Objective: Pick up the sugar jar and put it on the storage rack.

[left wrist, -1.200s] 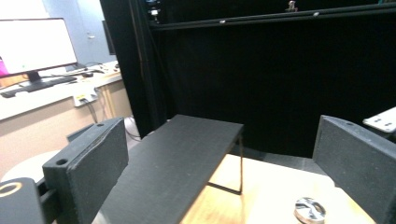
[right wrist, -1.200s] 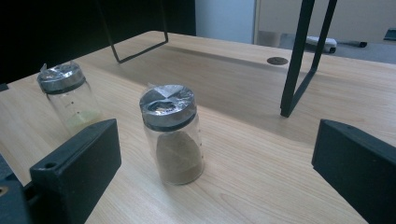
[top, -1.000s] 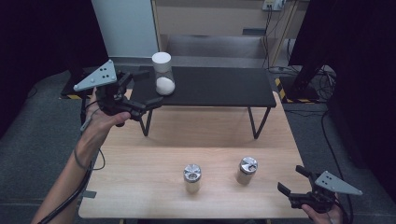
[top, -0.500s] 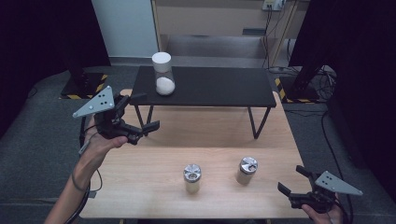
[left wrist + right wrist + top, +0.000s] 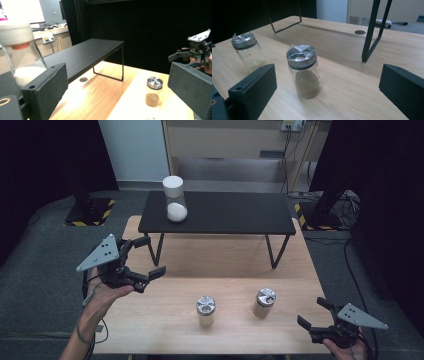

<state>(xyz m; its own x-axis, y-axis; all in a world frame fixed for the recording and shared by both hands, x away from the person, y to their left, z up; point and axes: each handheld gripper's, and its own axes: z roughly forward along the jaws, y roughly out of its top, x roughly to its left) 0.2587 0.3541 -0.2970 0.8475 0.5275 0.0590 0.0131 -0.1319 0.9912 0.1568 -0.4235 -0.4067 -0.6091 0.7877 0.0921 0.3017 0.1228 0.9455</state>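
the white-lidded jar (image 5: 175,200) stood on the black shelf (image 5: 235,212). left gripper (image 5: 145,265), jaws wide and empty, hung clear of the shelf. right gripper (image 5: 315,317), equally open and empty, faced the brown-powder jar (image 5: 304,72) below the shelf, ready for pickup.

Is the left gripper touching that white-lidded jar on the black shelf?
Apart. The high view shows the left gripper open over the wooden table, with bare floor and shelf edge between it and the jar.

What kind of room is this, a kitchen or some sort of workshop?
Likely a lab or recording studio, not a kitchen. Black curtains surround a bare wooden table, hazard-striped stand bases sit on grey floor, and loose cables trail past a wall socket.
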